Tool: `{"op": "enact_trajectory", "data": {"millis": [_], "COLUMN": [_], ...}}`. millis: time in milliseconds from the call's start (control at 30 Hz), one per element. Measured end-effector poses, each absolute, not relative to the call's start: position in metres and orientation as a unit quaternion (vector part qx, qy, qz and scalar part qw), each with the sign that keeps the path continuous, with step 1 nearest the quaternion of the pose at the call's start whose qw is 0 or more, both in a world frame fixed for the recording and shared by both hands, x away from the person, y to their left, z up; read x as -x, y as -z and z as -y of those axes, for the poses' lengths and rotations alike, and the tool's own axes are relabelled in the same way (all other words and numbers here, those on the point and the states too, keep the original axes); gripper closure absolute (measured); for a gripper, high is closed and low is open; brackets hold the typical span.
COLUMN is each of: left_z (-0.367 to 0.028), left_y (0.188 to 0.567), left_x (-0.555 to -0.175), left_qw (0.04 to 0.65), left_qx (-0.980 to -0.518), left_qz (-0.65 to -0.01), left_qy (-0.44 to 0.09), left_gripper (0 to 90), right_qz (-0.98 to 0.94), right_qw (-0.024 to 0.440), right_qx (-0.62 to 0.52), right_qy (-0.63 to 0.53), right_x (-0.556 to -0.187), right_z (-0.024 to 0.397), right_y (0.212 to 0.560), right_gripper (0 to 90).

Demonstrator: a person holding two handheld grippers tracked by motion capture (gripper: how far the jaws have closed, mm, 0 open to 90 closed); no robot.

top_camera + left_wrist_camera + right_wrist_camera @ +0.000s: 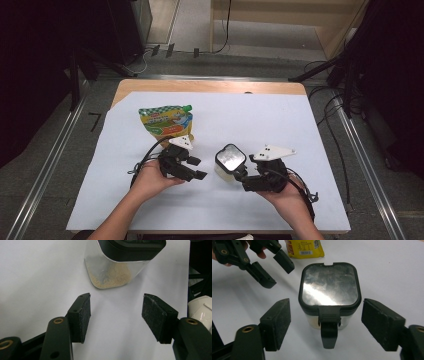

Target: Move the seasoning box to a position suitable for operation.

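A clear square container (229,160) with a black-rimmed shiny lid stands on the white sheet, with beige granules (111,277) at its bottom. Its black latch (329,332) hangs down the front, facing my right gripper (327,322). That gripper's jaws stand open on either side of the container (329,290), with a gap at each pad. My left gripper (198,168) is open and empty just left of the container (110,275), pointing at it. It also shows in the right gripper view (277,272).
A green and yellow pouch (167,121) lies flat behind my left hand, its yellow lower edge (304,248) just beyond the container. The white sheet (280,125) covers most of the wooden table (210,86). Cables and dark stands lie on the floor around it.
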State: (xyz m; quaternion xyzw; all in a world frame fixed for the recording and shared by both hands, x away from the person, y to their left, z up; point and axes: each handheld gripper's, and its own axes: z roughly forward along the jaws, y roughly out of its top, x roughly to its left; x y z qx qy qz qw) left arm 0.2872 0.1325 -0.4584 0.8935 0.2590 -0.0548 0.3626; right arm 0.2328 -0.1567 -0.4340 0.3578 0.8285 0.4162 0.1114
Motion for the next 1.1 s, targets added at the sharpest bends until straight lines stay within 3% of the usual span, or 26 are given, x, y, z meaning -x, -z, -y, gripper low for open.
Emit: {"op": "enact_trajectory", "data": {"millis": [267, 467, 667, 1100], "left_z": [-0.133, -0.133, -0.133, -0.132], "left_y": [0.459, 0.459, 0.459, 0.459], "left_x": [-0.287, -0.287, -0.287, -0.287], "left_qw": [0.361, 0.361, 0.361, 0.362], "left_qx": [-0.894, -0.894, -0.894, -0.895], "left_qz": [-0.259, -0.259, -0.260, -0.257], "left_qy": [0.055, 0.054, 0.055, 0.054], "left_gripper": [40.8, 40.8, 40.8, 40.8], "right_qz": [-0.825, -0.842, -0.847, -0.857], "right_qw": [0.090, 0.095, 0.062, 0.052], "right_qx": [-0.346, -0.315, -0.309, -0.330], "right_qy": [-0.438, -0.428, -0.429, -0.393], "right_x": [-0.220, -0.214, -0.214, -0.223], "right_z": [0.163, 0.161, 0.155, 0.154], "right_y": [0.435, 0.438, 0.445, 0.469], "right_gripper": [55.1, 68.3, 88.4, 90.0]}}
